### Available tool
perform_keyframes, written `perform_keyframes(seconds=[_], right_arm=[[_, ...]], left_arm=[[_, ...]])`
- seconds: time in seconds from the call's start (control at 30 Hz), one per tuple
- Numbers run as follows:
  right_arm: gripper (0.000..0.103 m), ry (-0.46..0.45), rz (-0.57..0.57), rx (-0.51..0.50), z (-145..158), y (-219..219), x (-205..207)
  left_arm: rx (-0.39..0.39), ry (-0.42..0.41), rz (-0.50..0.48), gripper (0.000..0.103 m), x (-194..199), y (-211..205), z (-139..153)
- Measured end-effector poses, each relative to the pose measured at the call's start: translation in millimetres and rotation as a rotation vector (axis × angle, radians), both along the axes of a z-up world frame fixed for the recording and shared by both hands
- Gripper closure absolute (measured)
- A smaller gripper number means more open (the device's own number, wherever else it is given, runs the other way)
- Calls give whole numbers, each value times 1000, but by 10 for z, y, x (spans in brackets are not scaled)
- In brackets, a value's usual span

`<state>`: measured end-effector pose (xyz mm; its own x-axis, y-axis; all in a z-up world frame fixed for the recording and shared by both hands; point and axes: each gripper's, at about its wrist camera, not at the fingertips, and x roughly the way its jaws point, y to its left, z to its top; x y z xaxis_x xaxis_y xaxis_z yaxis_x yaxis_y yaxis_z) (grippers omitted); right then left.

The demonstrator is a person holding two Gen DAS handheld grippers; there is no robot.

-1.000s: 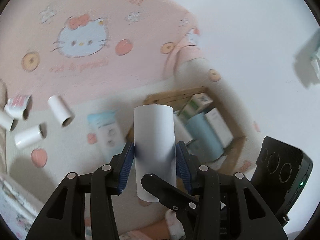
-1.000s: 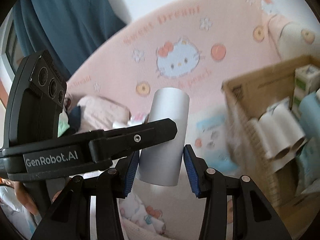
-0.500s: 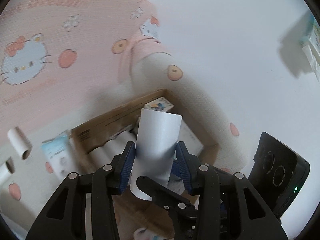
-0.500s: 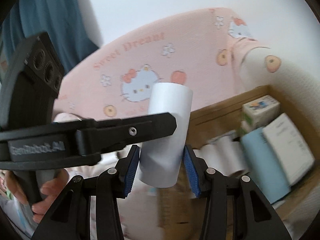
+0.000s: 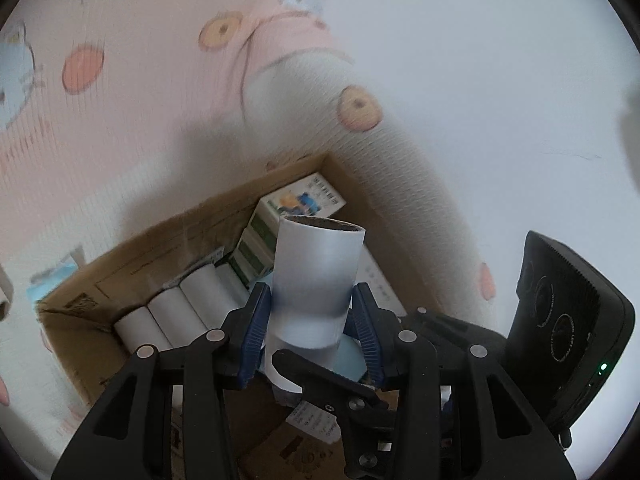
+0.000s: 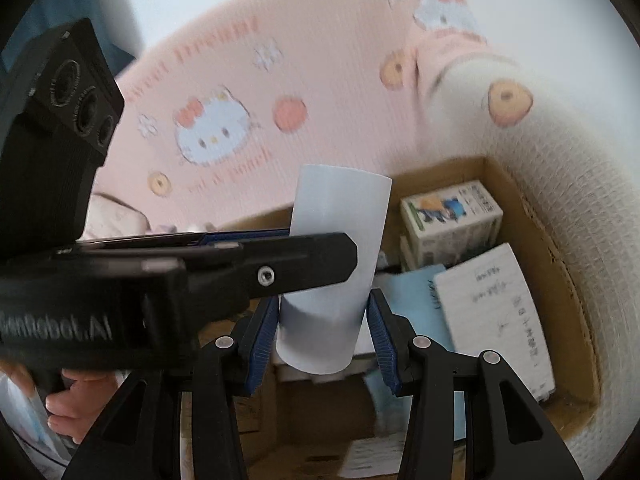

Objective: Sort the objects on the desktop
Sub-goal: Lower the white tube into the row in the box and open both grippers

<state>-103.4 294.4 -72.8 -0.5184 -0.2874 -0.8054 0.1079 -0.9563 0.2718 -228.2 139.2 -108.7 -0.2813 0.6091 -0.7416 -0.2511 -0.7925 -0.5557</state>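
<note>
In the left wrist view, a pale blue packet lies at the far left on the pink and white cartoon-print bedding, just outside the cardboard box; inside the box, along its left wall, three white rolls lie side by side, touching one another; just right of them stands a green and white carton in the far corner; in the middle, the left tool has its blue pads pressed on both sides of a white paper tube, which stands nearly upright over the box with its open brown-lined end on top; the jaws are fairly wide apart, set by the tube's width; at the right edge sits the black camera housing of the other tool, with a green light on it.

In the right wrist view, the left tool's black body crosses from the left, a hand gripping its handle below; in the middle the right tool is clamped about halfway closed on a second white tube, tilted slightly right, held above the box; right of it, inside the box, stand the green and white carton, a light blue booklet and a white sheet with handwriting leaning toward the right wall; the white part of the bedding curves around the box's right side.
</note>
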Motion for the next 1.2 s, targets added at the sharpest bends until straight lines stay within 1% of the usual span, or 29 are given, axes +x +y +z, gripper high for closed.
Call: perform_keyframes(seconds=[0.17, 0.23, 0.37, 0.57, 0.7, 0.83, 0.9, 1.0, 1.07, 1.13, 1.2], right_arm=[[61, -118, 51, 4, -256, 41, -246], [61, -162, 72, 16, -348, 23, -321], [61, -219, 106, 56, -512, -41, -433], [61, -267, 147, 78, -665, -120, -515], [61, -299, 150, 62, -727, -138, -534], [61, -321, 182, 63, -802, -205, -520], [61, -353, 174, 61, -864, -205, -527], [61, -370, 177, 50, -893, -190, -516], [61, -350, 184, 47, -860, -172, -483], [61, -341, 175, 10, -818, -120, -458], [61, -327, 162, -11, -758, -64, -427]], left_arm=[[-30, -83, 17, 57, -144, 17, -294], [-31, -97, 23, 57, -157, -1, -367], [-45, -143, 54, 57, -188, -52, -513], [-33, -218, 66, 58, -270, -119, -674], [-84, -241, 60, 59, -257, -153, -755], [-96, -277, 76, 59, -270, -202, -844], [-105, -295, 85, 60, -280, -226, -880], [-110, -273, 80, 60, -293, -236, -837], [-130, -250, 74, 60, -292, -235, -798], [-141, -236, 74, 60, -289, -242, -772], [-131, -221, 80, 61, -279, -273, -730]])
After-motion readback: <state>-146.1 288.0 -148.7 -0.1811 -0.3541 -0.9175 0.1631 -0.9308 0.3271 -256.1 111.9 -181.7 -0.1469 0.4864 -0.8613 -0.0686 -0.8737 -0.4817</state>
